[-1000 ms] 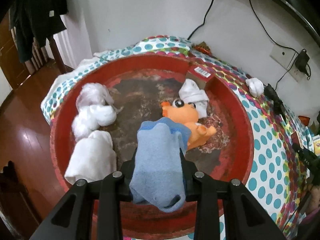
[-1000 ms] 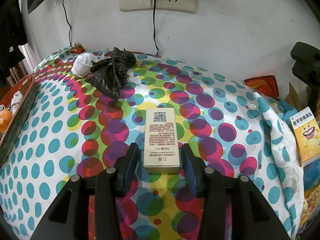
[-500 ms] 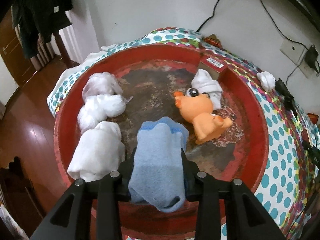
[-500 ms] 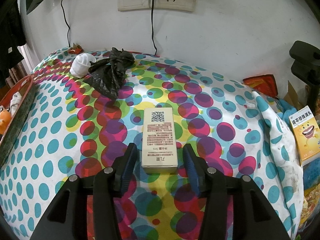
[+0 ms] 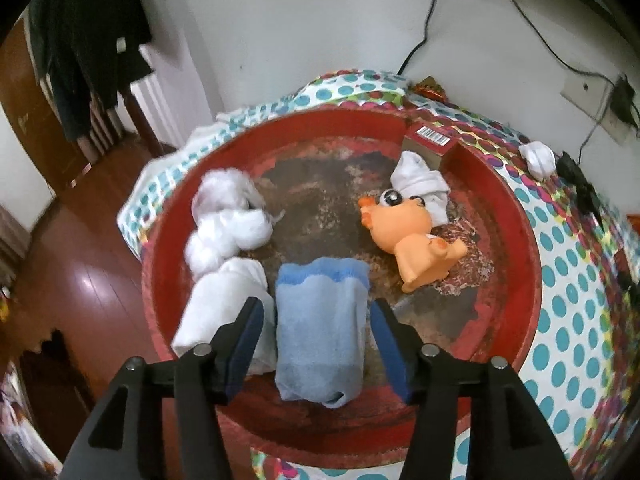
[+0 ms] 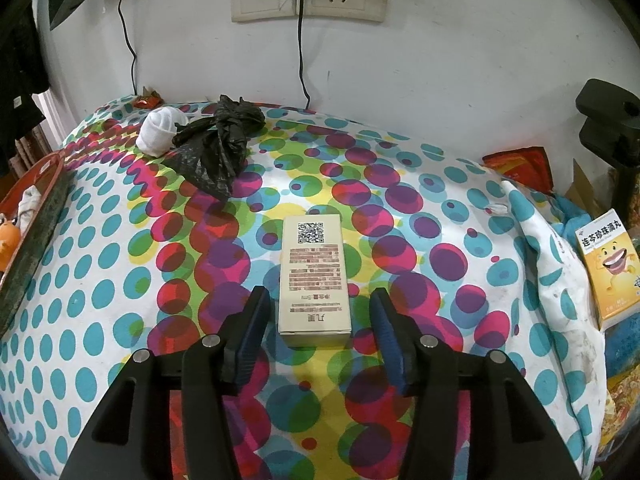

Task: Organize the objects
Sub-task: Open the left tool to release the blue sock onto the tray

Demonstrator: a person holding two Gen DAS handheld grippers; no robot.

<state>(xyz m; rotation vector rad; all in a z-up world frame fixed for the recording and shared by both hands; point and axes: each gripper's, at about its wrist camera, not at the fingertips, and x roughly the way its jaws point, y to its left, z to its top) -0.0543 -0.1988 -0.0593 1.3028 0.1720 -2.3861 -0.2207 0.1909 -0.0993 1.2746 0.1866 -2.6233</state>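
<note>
In the left wrist view a folded blue sock (image 5: 320,328) lies in the round red tray (image 5: 516,320), near its front rim. My left gripper (image 5: 316,312) straddles the sock with its jaws opening, and both pads stand clear of the cloth. In the right wrist view a cream carton (image 6: 314,276) with a QR code lies flat on the dotted tablecloth (image 6: 100,280). My right gripper (image 6: 318,304) has the carton's near end between its jaws, which are opening, with a gap on each side.
The tray also holds several white rolled socks (image 5: 228,224), an orange toy (image 5: 412,240) and a red barcoded box (image 5: 434,138). A white sock (image 6: 158,130) and black bag (image 6: 216,148) lie by the wall. A yellow box (image 6: 608,264) sits at the right.
The left gripper, shut on the blue sock a second ago, has opened and the sock now rests in the tray. The right jaws have spread slightly around the carton.
</note>
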